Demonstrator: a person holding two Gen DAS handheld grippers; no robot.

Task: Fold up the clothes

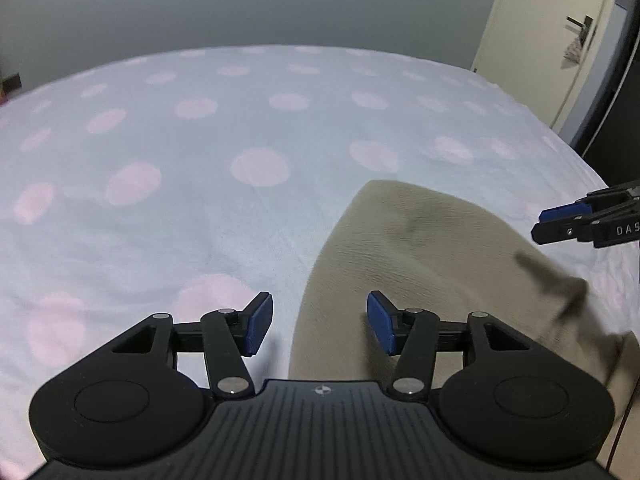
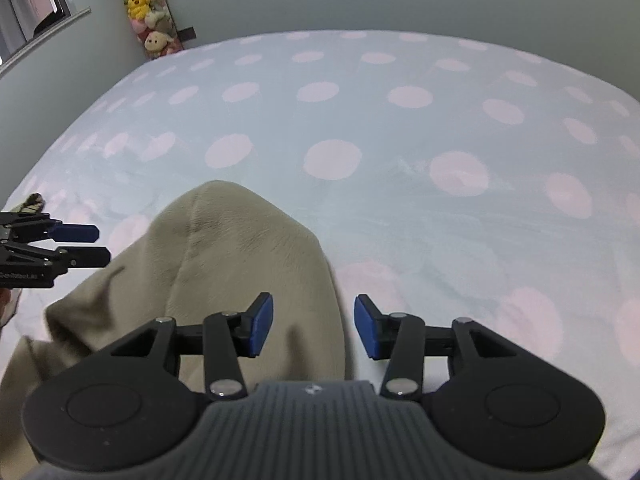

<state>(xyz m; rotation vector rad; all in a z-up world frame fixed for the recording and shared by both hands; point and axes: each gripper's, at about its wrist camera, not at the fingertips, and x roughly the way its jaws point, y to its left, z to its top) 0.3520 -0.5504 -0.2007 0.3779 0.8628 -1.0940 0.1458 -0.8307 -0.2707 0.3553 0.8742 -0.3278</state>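
1. Lying on the dotted bedspread (image 1: 200,200), the beige garment (image 1: 420,260) fills the lower right of the left wrist view and the lower left of the right wrist view (image 2: 240,260). It looks like soft fleece, bunched into a rounded hump with a seam running down it, not laid flat.

2. At bottom centre of its own view, the left gripper (image 1: 320,326) has its jaws spread wide and holds nothing. It straddles the garment's left edge: one blue pad is over the bedspread, the other over the cloth. That placement would suit a pinch on that edge, I judge.

3. At bottom centre of its view, the right gripper (image 2: 314,326) mirrors this, gaping wide and empty, across the garment's right edge. It also shows at the right edge of the left view (image 1: 538,224), where its pads seem closer because they are seen side-on.

4. Both tools hover at opposite edges, likely so the cloth can be lifted evenly.

5. Whether any fold is already made I cannot tell; the hump could be a loose heap or a half-folded piece.

6. A shelf of plush toys (image 2: 148,8) stands at upper left of the right view, and a door (image 1: 552,40) at upper right of the left view.
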